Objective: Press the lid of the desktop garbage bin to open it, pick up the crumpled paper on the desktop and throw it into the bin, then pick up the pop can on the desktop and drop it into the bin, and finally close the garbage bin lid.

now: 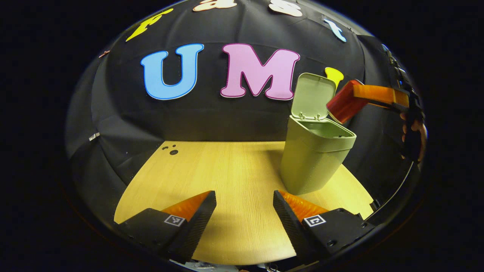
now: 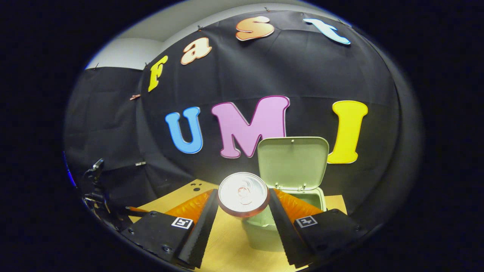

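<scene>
Through the left gripper view, I see my left gripper [image 1: 244, 202] low over the pale wooden desktop [image 1: 227, 166], its two fingers spread wide apart with nothing between them, only bare wood grain. Ahead and to the right stands the garbage bin [image 1: 312, 158], a soft olive-green box with rounded corners that tapers toward its base. Its lid [image 1: 313, 95] is swung up on the rear hinge and stands nearly upright, the inner face turned toward me, so the mouth of the bin is open. Just beside that lid, at the level of its lower edge and above the bin's right rim, I see the pop can [image 1: 343, 104]: a red cylinder tilted with its end pointing down toward the opening. It sits clamped in my right gripper [image 1: 353, 99], which reaches in from the right, and a hand [image 1: 414, 130] holds that tool at the edge of the view. A few small dark dots [image 1: 170, 149] mark the far left part of the desktop.

Through the right gripper view, I look straight down the can [image 2: 243, 194]. Its silver top with the pull tab faces the camera, ringed by a thin red rim, and both fingers of my right gripper [image 2: 243, 200] press against its sides. Behind and below it the bin [image 2: 264, 230] stands on the desktop [image 2: 223, 249], with the raised lid [image 2: 293, 162] showing its flat pale green underside and two small hinge tabs. Whether the can is directly over the opening I cannot tell from this angle.
</scene>
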